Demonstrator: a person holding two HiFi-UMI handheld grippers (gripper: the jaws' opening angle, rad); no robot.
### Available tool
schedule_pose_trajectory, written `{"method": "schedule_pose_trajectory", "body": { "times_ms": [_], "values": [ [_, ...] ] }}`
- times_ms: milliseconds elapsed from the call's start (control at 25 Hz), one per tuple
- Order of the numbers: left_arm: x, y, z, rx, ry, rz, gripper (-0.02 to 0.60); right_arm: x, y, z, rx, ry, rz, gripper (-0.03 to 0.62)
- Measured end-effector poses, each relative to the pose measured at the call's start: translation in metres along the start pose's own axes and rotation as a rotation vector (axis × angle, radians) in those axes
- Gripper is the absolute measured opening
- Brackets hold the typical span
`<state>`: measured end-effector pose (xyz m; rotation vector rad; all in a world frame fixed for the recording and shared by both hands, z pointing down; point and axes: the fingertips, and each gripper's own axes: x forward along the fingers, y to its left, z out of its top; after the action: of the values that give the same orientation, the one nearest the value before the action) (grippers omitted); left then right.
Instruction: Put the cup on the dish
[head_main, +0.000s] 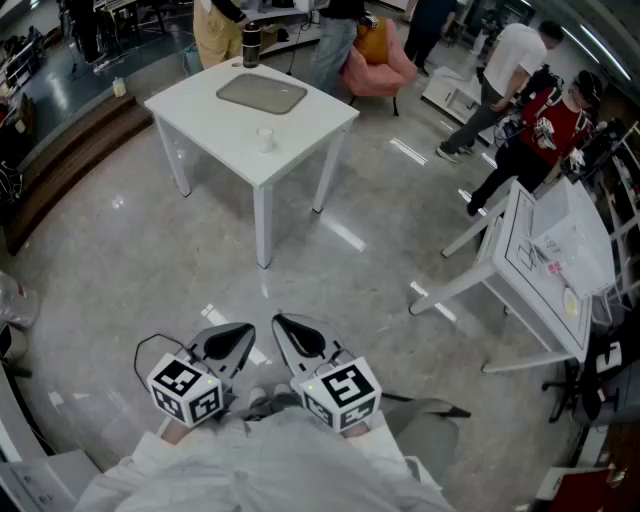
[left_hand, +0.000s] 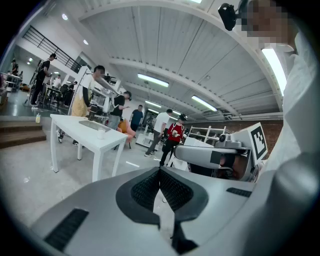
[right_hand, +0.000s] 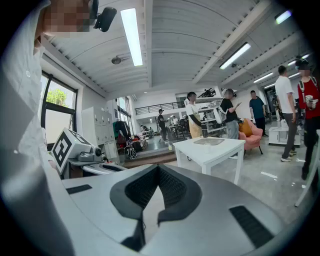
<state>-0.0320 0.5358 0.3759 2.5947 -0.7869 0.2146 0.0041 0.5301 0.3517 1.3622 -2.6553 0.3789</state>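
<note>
A small white cup (head_main: 264, 138) stands near the front corner of a white table (head_main: 300, 125) across the floor from me. A flat grey dish (head_main: 262, 93) lies farther back on the same table, apart from the cup. The left gripper view shows the cup (left_hand: 101, 132) and the dish (left_hand: 92, 125) far off. In the right gripper view the dish (right_hand: 208, 141) lies on the distant table. My left gripper (head_main: 244, 331) and right gripper (head_main: 281, 323) are side by side close to my body, both shut with nothing between the pads, well short of the table.
A dark bottle (head_main: 250, 45) stands at the table's far edge. Several people stand behind and to the right. A tilted white board on legs (head_main: 545, 255) is at the right, a pink armchair (head_main: 375, 58) behind the table, a wooden step (head_main: 60, 165) at the left.
</note>
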Motion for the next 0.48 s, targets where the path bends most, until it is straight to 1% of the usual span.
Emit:
{"method": "schedule_pose_trajectory", "body": {
  "times_ms": [160, 360, 480],
  "values": [
    [-0.0013, 0.0011, -0.0001, 0.003, -0.002, -0.004, 0.008, 0.0014, 0.0015, -0.0023, 0.002, 0.006, -0.004, 0.012],
    [0.0019, -0.0011, -0.0012, 0.010, 0.000, 0.002, 0.008, -0.0017, -0.0033, -0.0034, -0.023, 0.010, -0.020, 0.012],
    [-0.0015, 0.0002, -0.0006, 0.014, 0.003, 0.003, 0.008, 0.0006, 0.0014, -0.0028, -0.029, 0.016, -0.008, 0.012]
  ]
}}
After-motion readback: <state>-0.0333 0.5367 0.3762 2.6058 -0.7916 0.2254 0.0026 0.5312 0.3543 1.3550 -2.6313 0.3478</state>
